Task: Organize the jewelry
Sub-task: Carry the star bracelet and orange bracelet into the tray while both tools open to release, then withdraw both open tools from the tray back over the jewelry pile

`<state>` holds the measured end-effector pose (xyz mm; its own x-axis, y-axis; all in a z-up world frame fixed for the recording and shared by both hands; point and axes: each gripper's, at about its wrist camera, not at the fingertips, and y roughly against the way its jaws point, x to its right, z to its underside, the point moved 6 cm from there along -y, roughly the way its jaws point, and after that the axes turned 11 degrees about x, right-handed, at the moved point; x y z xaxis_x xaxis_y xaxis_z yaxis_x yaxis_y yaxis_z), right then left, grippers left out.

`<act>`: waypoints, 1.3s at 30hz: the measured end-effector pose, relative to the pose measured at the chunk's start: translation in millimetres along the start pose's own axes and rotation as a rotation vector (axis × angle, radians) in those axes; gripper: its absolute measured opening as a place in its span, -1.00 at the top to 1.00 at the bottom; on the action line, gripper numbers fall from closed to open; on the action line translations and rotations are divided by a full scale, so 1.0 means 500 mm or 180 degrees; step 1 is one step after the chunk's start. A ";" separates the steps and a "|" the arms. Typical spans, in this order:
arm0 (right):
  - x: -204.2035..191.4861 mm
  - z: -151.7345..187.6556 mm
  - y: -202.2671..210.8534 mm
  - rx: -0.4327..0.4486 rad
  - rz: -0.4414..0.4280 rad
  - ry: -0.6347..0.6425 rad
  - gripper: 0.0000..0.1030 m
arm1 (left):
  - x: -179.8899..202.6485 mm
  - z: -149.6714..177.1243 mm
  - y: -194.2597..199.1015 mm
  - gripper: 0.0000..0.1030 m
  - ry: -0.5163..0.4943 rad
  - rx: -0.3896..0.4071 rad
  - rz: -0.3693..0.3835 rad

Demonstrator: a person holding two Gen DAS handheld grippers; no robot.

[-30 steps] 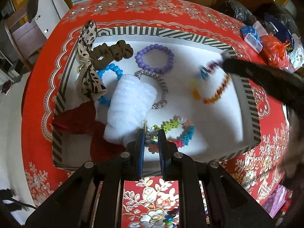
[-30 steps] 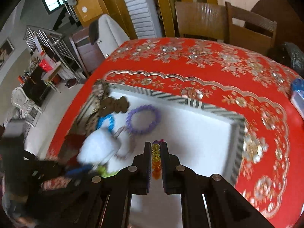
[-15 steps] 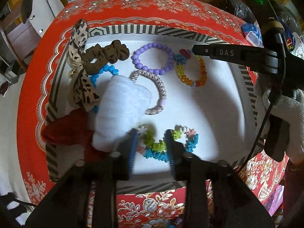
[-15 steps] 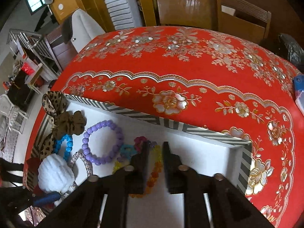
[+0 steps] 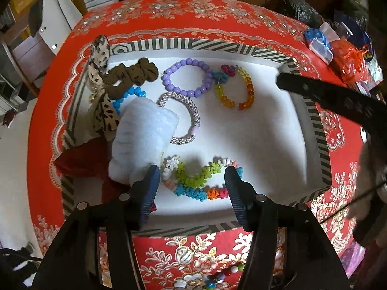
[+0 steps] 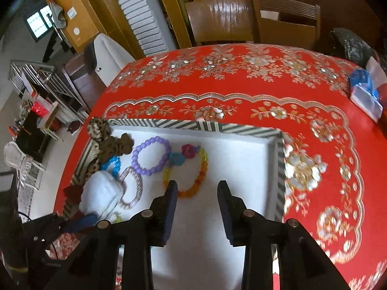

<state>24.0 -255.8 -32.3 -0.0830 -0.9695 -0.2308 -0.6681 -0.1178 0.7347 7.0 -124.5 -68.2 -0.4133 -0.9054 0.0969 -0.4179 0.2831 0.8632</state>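
Note:
A white tray with a striped rim [image 5: 198, 44] [image 6: 241, 129] holds jewelry on a red table. My left gripper [image 5: 192, 177] is open and empty, just above a multicolour fuzzy bracelet [image 5: 200, 183] at the tray's near edge. My right gripper [image 6: 197, 192] is open and empty, just above the lower end of an amber and yellow bead bracelet [image 6: 193, 169] [image 5: 238, 88]. A purple bead bracelet [image 5: 187, 77] [image 6: 150, 155], a silver rope bracelet [image 5: 186, 117], a brown scrunchie [image 5: 131, 76], a blue bead bracelet [image 5: 130, 95] and a white fluffy scrunchie [image 5: 142, 133] lie in the tray.
A leopard-print bow [image 5: 100, 84] hangs over the tray's left rim and a dark red cloth [image 5: 82, 157] over its left corner. Bags and a blue-white packet [image 5: 319, 43] sit at the table's right. Wooden chairs [image 6: 254, 19] stand behind the table.
Both grippers were shut on bracelets a second ago. Both have opened and let go: the fuzzy bracelet lies at the near edge, the amber one beside the purple one. The right gripper has pulled back.

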 end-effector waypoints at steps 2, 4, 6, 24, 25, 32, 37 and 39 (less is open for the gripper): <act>-0.004 0.012 0.024 0.0043 0.0030 0.0001 0.31 | -0.001 0.001 0.012 -0.08 -0.0009 0.0038 -0.0034; -0.004 0.024 0.041 0.0057 0.0041 -0.0011 0.29 | -0.002 0.004 0.023 -0.08 -0.0023 0.0081 -0.0077; -0.004 0.041 0.057 0.0052 0.0053 -0.0042 0.27 | -0.001 0.006 0.032 -0.08 -0.0047 0.0121 -0.0128; -0.003 0.135 0.139 0.0036 0.0082 -0.0185 0.22 | 0.007 0.054 0.085 -0.08 -0.0107 0.0197 -0.0330; -0.003 0.137 0.142 0.0030 0.0086 -0.0178 0.22 | 0.009 0.055 0.088 -0.08 -0.0106 0.0200 -0.0332; -0.009 0.155 0.180 0.0065 0.0094 -0.0124 0.21 | 0.018 0.073 0.108 -0.08 -0.0119 0.0224 -0.0350; -0.009 0.181 0.208 0.0061 0.0108 -0.0075 0.21 | 0.026 0.089 0.124 -0.08 -0.0116 0.0237 -0.0343; -0.007 0.192 0.219 0.0053 0.0105 -0.0077 0.20 | 0.032 0.098 0.132 -0.08 -0.0122 0.0242 -0.0346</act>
<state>-119.8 -244.7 -12.5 -0.1227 -0.9673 -0.2222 -0.6769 -0.0821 0.7315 -66.7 -104.6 -34.0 -0.3923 -0.9197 -0.0156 -0.5216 0.2084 0.8273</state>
